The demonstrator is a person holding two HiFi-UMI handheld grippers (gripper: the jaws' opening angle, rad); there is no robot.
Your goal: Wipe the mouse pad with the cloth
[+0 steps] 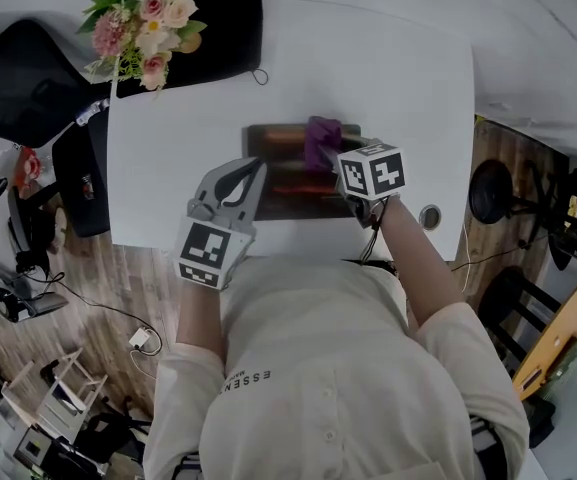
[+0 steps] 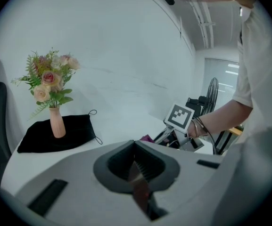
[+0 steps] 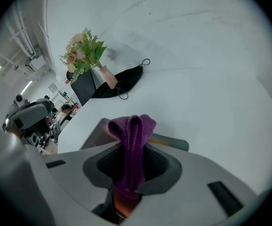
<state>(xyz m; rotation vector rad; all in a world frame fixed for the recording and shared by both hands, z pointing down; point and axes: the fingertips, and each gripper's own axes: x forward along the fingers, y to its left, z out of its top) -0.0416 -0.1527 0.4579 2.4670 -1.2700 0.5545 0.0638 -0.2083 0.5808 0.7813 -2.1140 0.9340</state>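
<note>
A dark mouse pad (image 1: 286, 181) with orange streaks lies flat in the middle of the white table (image 1: 408, 88). My right gripper (image 1: 336, 160) is shut on a purple cloth (image 1: 321, 138), which hangs over the pad's far right part. In the right gripper view the cloth (image 3: 132, 140) folds up out of the gripper (image 3: 130, 160), with the pad (image 3: 94, 134) just beyond. My left gripper (image 1: 252, 171) rests at the pad's left edge. In its own view the left gripper (image 2: 136, 150) is shut with nothing between its jaws.
A vase of flowers (image 1: 144, 20) stands on a black cloth (image 1: 223, 30) at the far left corner of the table. A small round object (image 1: 429, 216) sits near the right front edge. Chairs, a stool and cables surround the table.
</note>
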